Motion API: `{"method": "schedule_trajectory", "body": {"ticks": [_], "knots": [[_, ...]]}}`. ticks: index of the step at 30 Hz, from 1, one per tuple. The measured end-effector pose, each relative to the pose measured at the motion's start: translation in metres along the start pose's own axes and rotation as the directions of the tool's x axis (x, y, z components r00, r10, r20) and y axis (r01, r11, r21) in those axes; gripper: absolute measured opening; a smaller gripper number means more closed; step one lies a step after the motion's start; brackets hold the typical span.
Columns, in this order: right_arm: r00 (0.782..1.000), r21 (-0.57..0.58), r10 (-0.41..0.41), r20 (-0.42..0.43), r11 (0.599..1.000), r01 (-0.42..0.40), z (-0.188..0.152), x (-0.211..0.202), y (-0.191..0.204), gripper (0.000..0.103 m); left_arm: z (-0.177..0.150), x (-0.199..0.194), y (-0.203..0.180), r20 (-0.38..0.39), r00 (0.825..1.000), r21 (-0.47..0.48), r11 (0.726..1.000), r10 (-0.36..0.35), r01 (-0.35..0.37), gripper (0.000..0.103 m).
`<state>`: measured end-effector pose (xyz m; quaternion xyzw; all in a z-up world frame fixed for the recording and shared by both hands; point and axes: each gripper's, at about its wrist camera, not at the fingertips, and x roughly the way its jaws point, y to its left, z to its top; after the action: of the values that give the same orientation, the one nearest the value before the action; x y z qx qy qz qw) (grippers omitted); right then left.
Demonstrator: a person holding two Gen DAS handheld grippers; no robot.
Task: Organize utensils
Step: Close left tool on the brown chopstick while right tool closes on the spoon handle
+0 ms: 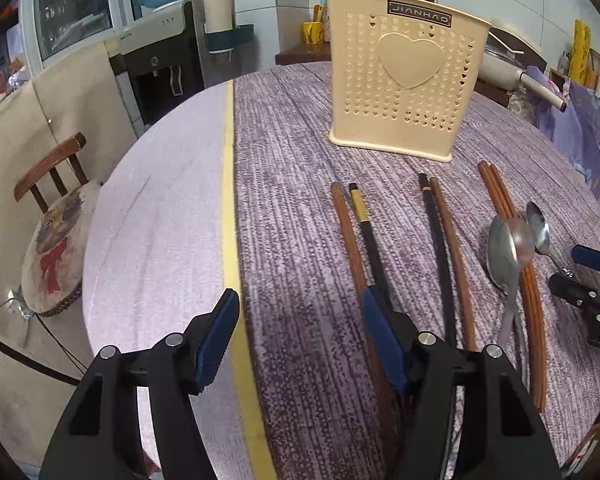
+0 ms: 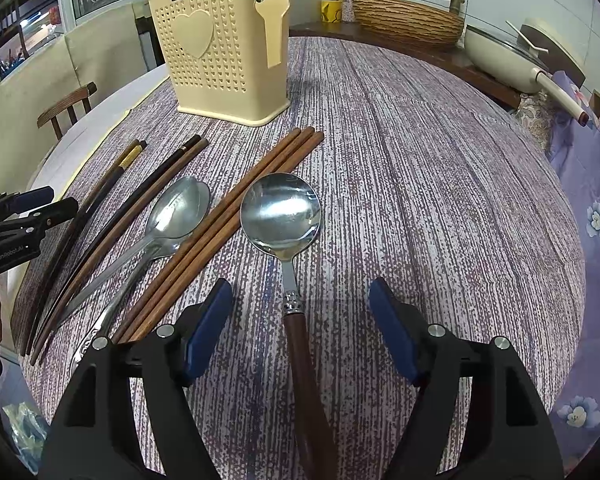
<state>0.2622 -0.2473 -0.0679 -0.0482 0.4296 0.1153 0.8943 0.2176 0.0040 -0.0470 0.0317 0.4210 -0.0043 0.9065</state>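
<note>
My left claw (image 1: 300,312) hangs with its jaws apart over the round worktop (image 1: 292,220), nothing pressed between the pads; its right finger (image 1: 384,340) lies over the near ends of a brown chopstick (image 1: 346,232) and a black gold-banded chopstick (image 1: 366,224). To its left runs a yellow stripe (image 1: 229,200) in the cloth, then pale cloth out to the worktop's curved edge, with a wooden chair (image 1: 52,208) beyond. That side is bare.

My right claw (image 2: 300,304) is open too, straddling the wooden-handled spoon (image 2: 282,216) without touching it; the handle runs back between the fingers. To the right lies bare cloth as far as the rim. To the left, a bundle of brown chopsticks (image 2: 236,208) sits just beside the spoon, then two stacked steel spoons (image 2: 176,212).

The cream utensil holder (image 2: 224,48) stands upright at the far side, apart from everything.
</note>
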Motion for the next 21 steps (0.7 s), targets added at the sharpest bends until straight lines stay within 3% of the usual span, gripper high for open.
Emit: {"method": "schedule_trajectory", "body": {"ticks": [8, 21], "knots": [[1.0, -0.002, 0.0, -0.001, 1.0, 0.0, 0.003, 0.002, 0.0, 0.071, 0.001, 0.002, -0.007, -0.009, 1.0, 0.015, 1.0, -0.011, 0.011, 0.064], [1.0, 0.013, -0.015, 0.0, 1.0, 0.015, 0.003, 0.002, 0.001, 0.073, 0.006, 0.013, -0.008, -0.043, 0.998, 0.035, 0.999, 0.035, -0.033, 0.065]]}}
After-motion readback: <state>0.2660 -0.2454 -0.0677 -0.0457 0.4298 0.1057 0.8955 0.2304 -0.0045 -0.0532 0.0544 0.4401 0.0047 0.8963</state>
